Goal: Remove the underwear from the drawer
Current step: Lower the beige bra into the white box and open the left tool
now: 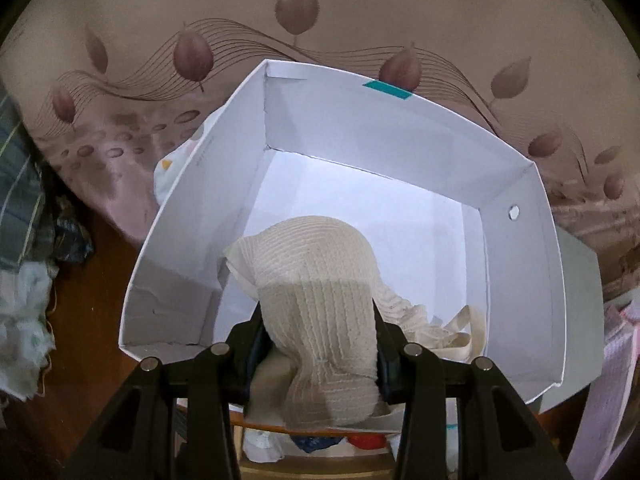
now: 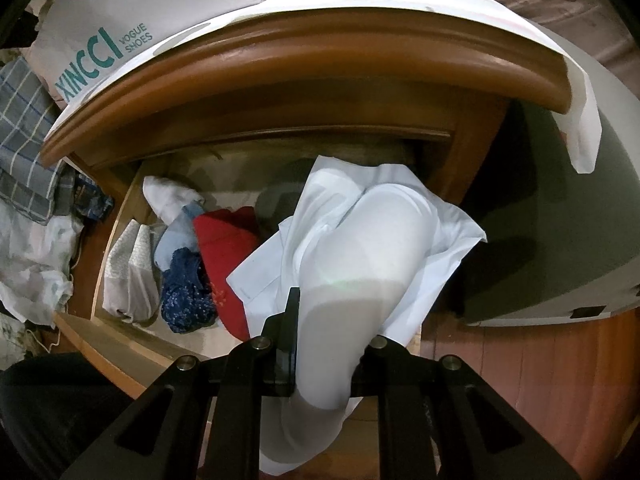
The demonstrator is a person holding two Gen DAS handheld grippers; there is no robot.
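We have the wooden drawer [image 2: 132, 344] open below the nightstand's rounded top edge [image 2: 280, 80], and to its right the white shoebox [image 1: 516, 184] sits on the floral bedspread [image 1: 160, 60]. The box is the largest thing that can trip us up: it is light card, so a nudge from the left gripper [image 1: 318, 336] on its near wall could tip or slide it off the bed edge.

That gripper is clamped partway closed on the cream ribbed underwear [image 1: 316, 280], whose far part lies inside the box while a loose strap [image 1: 460, 332] trails at the near right. If we let go too early, the near part could drag the rest back over the rim; if we lift away, the ribbing may snag on a pad and come out again.

The right gripper [image 2: 328, 344] is pinched fully shut on white underwear [image 2: 360, 248], hanging over the drawer's right side. It drapes wide, and a hem could catch the red garment [image 2: 228, 240] or the dark blue lace piece [image 2: 184, 292] left of it and pull them out too.
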